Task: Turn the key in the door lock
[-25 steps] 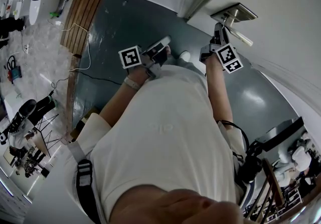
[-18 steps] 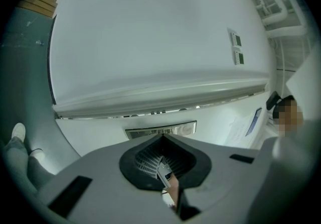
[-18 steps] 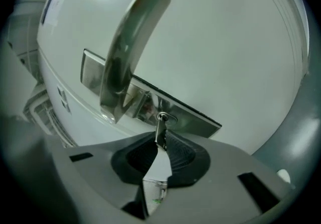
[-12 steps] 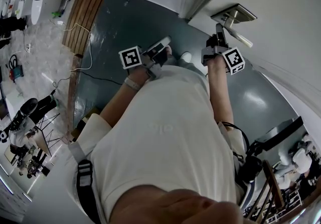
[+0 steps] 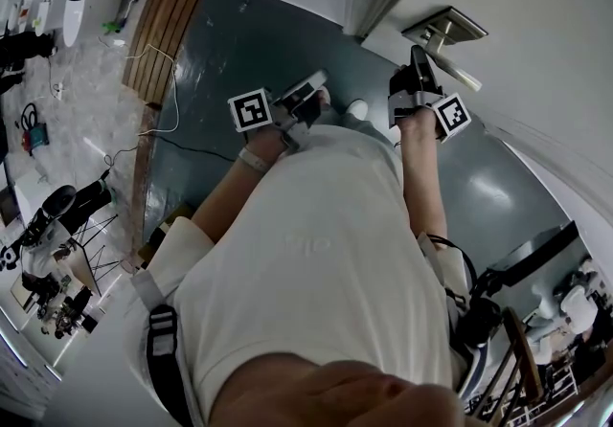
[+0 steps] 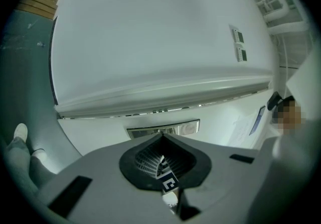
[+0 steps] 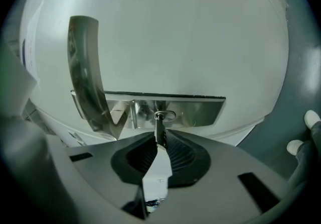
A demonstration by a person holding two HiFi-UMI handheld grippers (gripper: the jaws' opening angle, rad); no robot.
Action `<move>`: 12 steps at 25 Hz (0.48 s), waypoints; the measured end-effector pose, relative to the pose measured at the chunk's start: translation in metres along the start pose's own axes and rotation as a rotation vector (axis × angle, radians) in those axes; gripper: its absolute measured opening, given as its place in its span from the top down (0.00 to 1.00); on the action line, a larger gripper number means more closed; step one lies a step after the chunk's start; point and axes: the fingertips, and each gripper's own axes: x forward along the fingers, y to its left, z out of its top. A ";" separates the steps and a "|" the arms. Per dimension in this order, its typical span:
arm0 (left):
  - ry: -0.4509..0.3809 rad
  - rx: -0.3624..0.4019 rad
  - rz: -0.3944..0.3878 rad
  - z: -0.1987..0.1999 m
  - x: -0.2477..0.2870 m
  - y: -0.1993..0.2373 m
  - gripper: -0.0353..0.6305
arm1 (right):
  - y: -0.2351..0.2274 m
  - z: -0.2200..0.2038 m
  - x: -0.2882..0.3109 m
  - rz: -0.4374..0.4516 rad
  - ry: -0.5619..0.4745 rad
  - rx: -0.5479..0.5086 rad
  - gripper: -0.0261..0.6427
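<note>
The right gripper (image 7: 159,143) has its jaws nearly together, pinching the thin metal key (image 7: 159,128). The key sits in the keyhole of the steel lock plate (image 7: 200,110), beside the door handle (image 7: 84,67). The left gripper (image 6: 161,137) has its jaws together and holds nothing.

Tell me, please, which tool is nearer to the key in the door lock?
Right. The right tool is clamped on the key itself; the left tool, shut and empty, hangs apart from it, off to the left in the head view.
</note>
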 end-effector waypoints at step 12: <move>0.006 0.012 -0.003 0.001 0.001 -0.001 0.94 | -0.003 -0.002 0.003 0.199 -0.006 0.347 0.90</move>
